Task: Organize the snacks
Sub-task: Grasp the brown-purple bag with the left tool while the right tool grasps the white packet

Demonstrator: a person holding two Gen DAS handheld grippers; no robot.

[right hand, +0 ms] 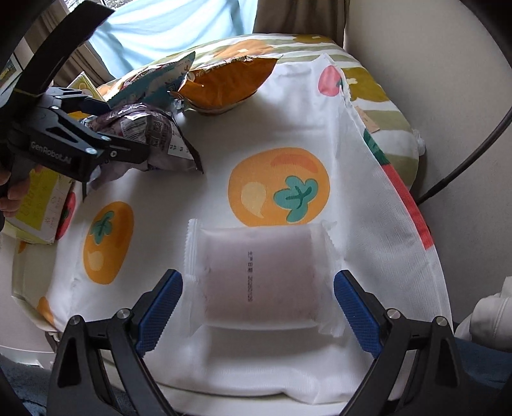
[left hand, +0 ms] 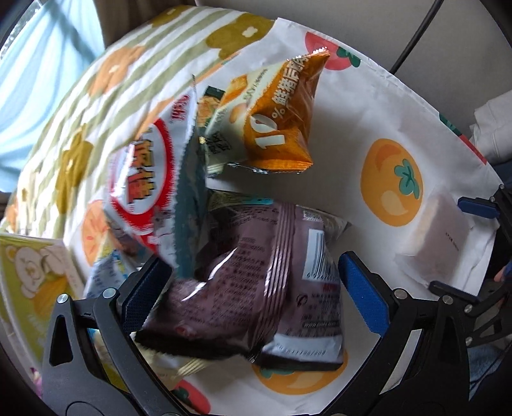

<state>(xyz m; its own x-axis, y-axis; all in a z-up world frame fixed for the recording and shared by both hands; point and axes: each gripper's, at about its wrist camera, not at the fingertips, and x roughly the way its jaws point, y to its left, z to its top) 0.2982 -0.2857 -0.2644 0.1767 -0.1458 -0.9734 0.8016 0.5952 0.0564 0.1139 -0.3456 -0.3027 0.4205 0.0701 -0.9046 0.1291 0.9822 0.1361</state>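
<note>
In the left wrist view my left gripper (left hand: pixel 252 288) stands open around a purple snack packet (left hand: pixel 256 284), with a gap at the right pad. Beyond it lie an orange packet (left hand: pixel 278 121), a red-and-white packet (left hand: pixel 150 179) and a white frosted packet (left hand: pixel 435 243) at the right. In the right wrist view my right gripper (right hand: pixel 259 307) is open with its pads on either side of the white frosted packet (right hand: pixel 256 275), which lies flat on the persimmon-print cloth (right hand: pixel 278 188). The left gripper (right hand: pixel 128 153) shows at the upper left at the purple packet (right hand: pixel 153 134).
A yellow box (right hand: pixel 41 204) with a bear print (left hand: pixel 28 265) lies at the cloth's left edge. A striped flower-print pillow (right hand: pixel 377 89) lies behind. A black cable (right hand: pixel 464 160) runs along the wall at right. A person in light blue (right hand: pixel 160 28) stands behind.
</note>
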